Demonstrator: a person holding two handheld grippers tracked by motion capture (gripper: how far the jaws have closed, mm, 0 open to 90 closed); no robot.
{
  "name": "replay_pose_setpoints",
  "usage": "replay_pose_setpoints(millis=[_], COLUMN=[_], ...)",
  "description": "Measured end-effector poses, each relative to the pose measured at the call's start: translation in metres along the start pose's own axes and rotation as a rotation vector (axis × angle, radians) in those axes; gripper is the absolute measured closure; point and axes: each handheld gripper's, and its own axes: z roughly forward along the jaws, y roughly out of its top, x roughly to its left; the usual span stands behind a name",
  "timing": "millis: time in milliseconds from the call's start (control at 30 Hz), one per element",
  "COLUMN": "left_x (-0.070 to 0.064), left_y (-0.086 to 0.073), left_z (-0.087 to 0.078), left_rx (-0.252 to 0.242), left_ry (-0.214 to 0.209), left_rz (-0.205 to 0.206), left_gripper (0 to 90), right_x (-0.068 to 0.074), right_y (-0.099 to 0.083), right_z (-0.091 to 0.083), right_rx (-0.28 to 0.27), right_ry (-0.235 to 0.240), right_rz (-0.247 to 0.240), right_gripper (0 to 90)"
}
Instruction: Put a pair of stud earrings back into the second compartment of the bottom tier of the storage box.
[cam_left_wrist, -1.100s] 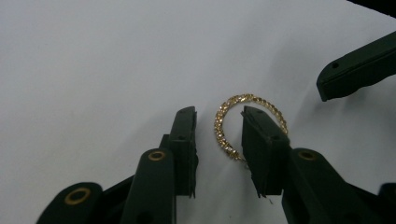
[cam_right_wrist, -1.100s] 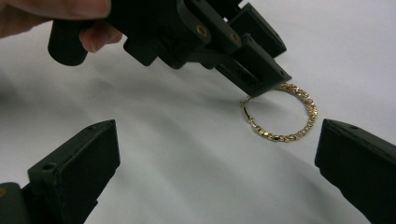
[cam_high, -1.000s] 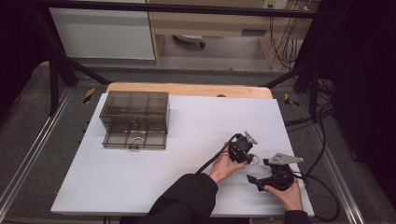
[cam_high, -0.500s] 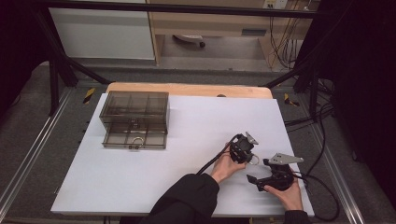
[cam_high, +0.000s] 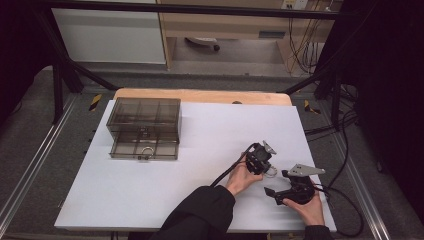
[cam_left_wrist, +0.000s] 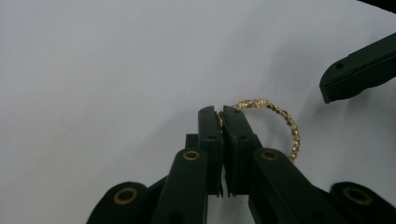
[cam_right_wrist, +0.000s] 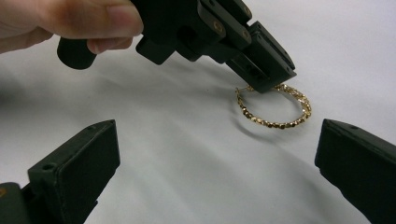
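A gold beaded hoop (cam_right_wrist: 275, 123) lies on the white table top (cam_high: 165, 185), and its far edge is pinched by my left gripper (cam_right_wrist: 271, 77). In the left gripper view the jaws of that gripper (cam_left_wrist: 220, 112) are closed on the hoop (cam_left_wrist: 286, 122), which curves out to their right. My right gripper (cam_right_wrist: 218, 140) is open, its two jaws spread wide on either side of the hoop and a little short of it. In the high view both grippers sit at the table's front right, the left gripper (cam_high: 260, 159) just behind the right gripper (cam_high: 278, 183).
A smoked clear organiser box (cam_high: 145, 116) stands at the back left, its lower drawer (cam_high: 145, 148) pulled out with a small ring inside. Cables (cam_high: 345, 200) trail off the table's right edge. A dark sleeve (cam_high: 200, 215) comes in from the bottom.
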Motion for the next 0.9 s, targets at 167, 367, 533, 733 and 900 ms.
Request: replay_pose_setpoints(millis=[167,367,533,733,900], left_x=[0.003,0.007,0.017,0.028,0.041], left_y=[0.001,0.0,-0.006,-0.016,-0.033], left_z=[-0.007,-0.019,-0.039,-0.058,-0.082], left_rx=[0.002,-0.01,-0.021,-0.032,-0.034], left_ry=[-0.005,-0.002,0.01,0.016,0.034], left_rz=[-0.004,0.002,-0.007,-0.018,-0.035], left_gripper=[86.5,86.6,86.5,86.5,86.5], right_x=[0.0,0.0,0.0,0.0,0.0], right_y=[0.0,0.0,0.0,0.0,0.0], right_z=[0.0,0.0,0.0,0.0,0.0], right_rx=[0.001,0.003,0.005,0.004,0.006], right_ry=[-0.001,-0.002,-0.002,-0.003,-0.003], right_rz=[0.0,0.0,-0.002,0.001,0.0], right_gripper=[0.6,0.6,0.6,0.6,0.6])
